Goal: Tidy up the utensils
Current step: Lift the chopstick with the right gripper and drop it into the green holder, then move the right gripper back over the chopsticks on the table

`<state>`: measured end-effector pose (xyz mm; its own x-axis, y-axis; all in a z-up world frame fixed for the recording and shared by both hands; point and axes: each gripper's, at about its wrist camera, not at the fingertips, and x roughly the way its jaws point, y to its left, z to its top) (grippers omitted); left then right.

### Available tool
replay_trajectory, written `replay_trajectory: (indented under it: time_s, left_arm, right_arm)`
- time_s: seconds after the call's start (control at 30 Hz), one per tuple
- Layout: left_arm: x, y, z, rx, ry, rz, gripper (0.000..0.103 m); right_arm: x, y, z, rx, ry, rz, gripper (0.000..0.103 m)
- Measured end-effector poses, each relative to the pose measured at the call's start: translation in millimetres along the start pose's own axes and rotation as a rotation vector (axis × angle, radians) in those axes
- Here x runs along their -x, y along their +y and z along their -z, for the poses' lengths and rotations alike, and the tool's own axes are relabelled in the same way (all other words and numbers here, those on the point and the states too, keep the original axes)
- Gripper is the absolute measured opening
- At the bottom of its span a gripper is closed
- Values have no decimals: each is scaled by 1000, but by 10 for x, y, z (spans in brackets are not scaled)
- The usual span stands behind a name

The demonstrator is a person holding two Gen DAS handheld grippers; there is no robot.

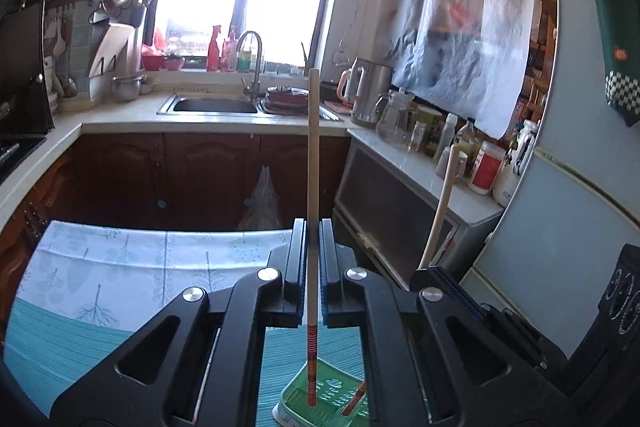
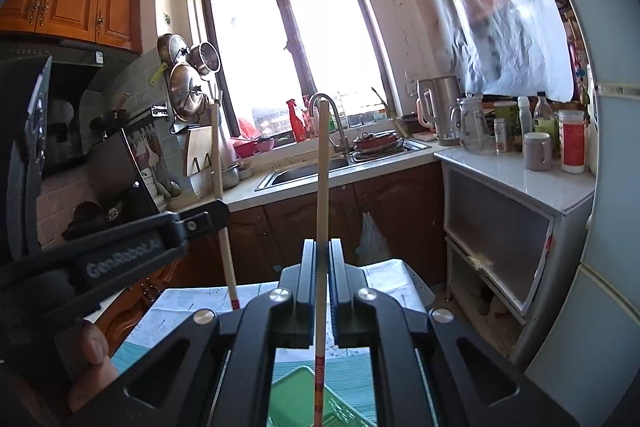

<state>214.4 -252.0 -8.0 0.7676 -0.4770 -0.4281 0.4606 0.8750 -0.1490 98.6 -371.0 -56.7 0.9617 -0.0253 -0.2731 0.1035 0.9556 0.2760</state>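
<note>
Left gripper (image 1: 313, 247): your jaws are pinched on one chopstick, which stands nearly upright between the pads.
Left chopstick (image 1: 312, 163): pale wood above the jaws, red-striped end below; in the left wrist view its lower tip reaches the green tray at 6 o'clock.
Right gripper (image 2: 322, 263): your jaws are pressed onto a second chopstick, also held near vertical.
Right chopstick (image 2: 322, 187): plain wood rising toward 12 o'clock, red banding below the pads, the lower end over the green tray (image 2: 292, 395).
Pairing: in the left wrist view the right gripper sits at 3 o'clock with its chopstick leaning beside yours; in the right wrist view the left gripper enters from 9 o'clock, its chopstick passing down behind it.
Hand (image 2: 94, 359): fingertips of your left hand show at 8 o'clock in the right wrist view, wrapped on the left gripper's body.
Green tray (image 1: 332, 387): slotted plastic, lying on the table directly beneath both grippers.
Table (image 1: 52, 339): covered by a teal striped mat, with a white leaf-print cloth (image 1: 132, 263) on its far part.
Sink (image 1: 216, 105): steel basin at 12 o'clock on the far counter, tap beside it, window behind.
Kettle (image 1: 370, 95): at 1 o'clock, near a glass jug and bottles.
Fridge (image 1: 560, 227): pale door at 3 o'clock.
</note>
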Motion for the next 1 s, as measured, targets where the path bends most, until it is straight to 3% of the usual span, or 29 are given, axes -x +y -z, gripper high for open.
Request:
replay_trajectory:
  time_s: [0.2,0.37,0.43,0.47,0.5,0.6,0.7,0.9,1.0]
  left_arm:
    - [-368,143,391,9,109,-18,3]
    - [-551,292,743,11,224,-34,4]
    - [-580,311,858,-3,258,-35,11]
    - [-597,320,934,-10,275,-42,22]
    - [-578,348,988,-8,287,-51,35]
    - [-459,473,1117,14,301,-56,54]
    - [-333,555,1168,25,321,-62,58]
    - [139,822,1107,84,351,-97,62]
    - [478,938,1018,74,353,-150,62]
  right_arm:
    - [-73,15,219,36,49,-20,5]
    - [-110,42,438,67,163,-28,5]
    - [-107,44,512,66,214,-36,6]
    - [-102,42,535,62,230,-41,6]
    - [-89,36,561,58,245,-45,6]
    - [-39,28,597,51,278,-43,14]
    - [59,52,595,38,278,-44,30]
    - [288,329,536,95,295,-24,33]
    - [382,488,494,118,322,-20,33]
